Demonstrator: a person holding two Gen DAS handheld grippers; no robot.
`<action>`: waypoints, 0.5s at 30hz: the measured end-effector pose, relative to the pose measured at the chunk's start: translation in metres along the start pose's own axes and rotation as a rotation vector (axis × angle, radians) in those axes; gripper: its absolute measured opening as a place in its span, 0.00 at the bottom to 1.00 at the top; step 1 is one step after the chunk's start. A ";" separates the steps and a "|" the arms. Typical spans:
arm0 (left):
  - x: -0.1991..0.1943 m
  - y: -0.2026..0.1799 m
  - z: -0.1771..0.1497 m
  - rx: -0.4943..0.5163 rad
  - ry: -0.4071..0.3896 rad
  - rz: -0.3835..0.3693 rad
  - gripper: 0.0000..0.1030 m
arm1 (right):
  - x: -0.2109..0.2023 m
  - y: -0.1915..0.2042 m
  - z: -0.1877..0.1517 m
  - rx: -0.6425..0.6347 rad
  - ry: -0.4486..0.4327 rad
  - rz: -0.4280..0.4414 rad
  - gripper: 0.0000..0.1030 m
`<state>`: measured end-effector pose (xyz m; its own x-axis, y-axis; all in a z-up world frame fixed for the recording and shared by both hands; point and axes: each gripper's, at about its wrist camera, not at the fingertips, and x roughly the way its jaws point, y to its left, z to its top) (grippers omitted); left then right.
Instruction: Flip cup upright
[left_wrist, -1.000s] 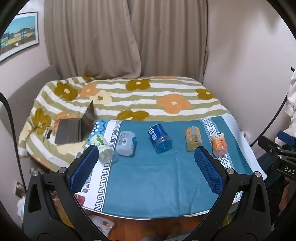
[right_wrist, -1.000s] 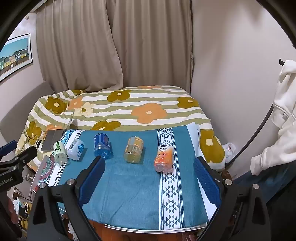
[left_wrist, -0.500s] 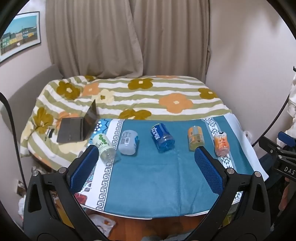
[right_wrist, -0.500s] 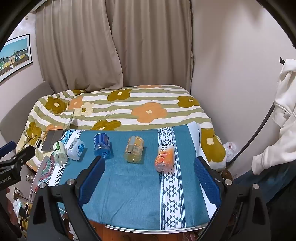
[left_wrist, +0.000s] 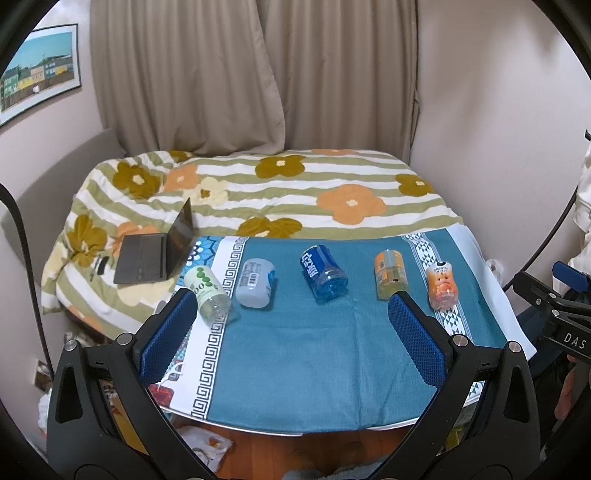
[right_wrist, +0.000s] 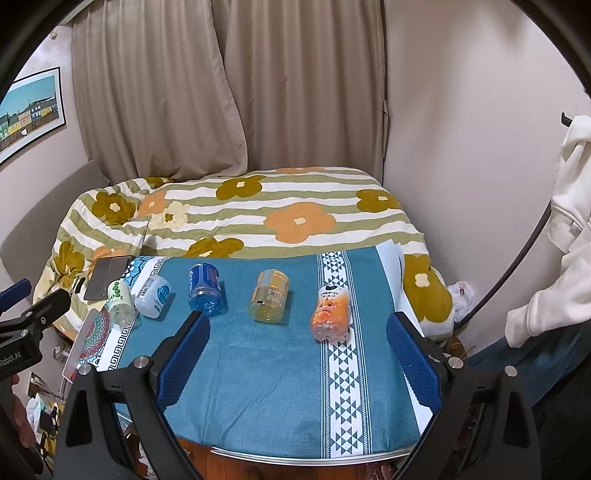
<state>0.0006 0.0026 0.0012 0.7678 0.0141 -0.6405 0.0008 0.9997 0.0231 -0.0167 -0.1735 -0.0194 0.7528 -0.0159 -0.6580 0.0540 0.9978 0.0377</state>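
Teal cloth covers the bench (left_wrist: 295, 369), where five cups lie toppled in a row ahead of both tools, long axes pointing away. Right tool (right_wrist: 297, 338), released, is nearest the orange cup (right_wrist: 330, 314); left tool (left_wrist: 291, 328), released, faces the blue cup (left_wrist: 324, 272).

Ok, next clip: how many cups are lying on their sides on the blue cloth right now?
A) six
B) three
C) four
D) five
D: five lie in a row, the green-dotted cup, white cup, blue cup, yellow-orange cup and orange cup, none upright.
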 end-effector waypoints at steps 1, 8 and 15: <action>0.000 0.000 0.000 0.000 -0.001 0.000 1.00 | 0.000 0.000 0.000 0.001 0.000 0.000 0.93; 0.000 -0.001 0.000 0.003 0.001 -0.001 1.00 | 0.001 0.004 -0.002 0.000 0.004 0.001 0.93; 0.001 -0.001 -0.001 0.004 0.001 0.000 1.00 | 0.001 0.001 -0.001 0.002 0.004 0.000 0.93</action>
<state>0.0008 0.0020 0.0004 0.7672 0.0139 -0.6413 0.0034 0.9997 0.0257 -0.0168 -0.1721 -0.0211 0.7505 -0.0152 -0.6607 0.0550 0.9977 0.0395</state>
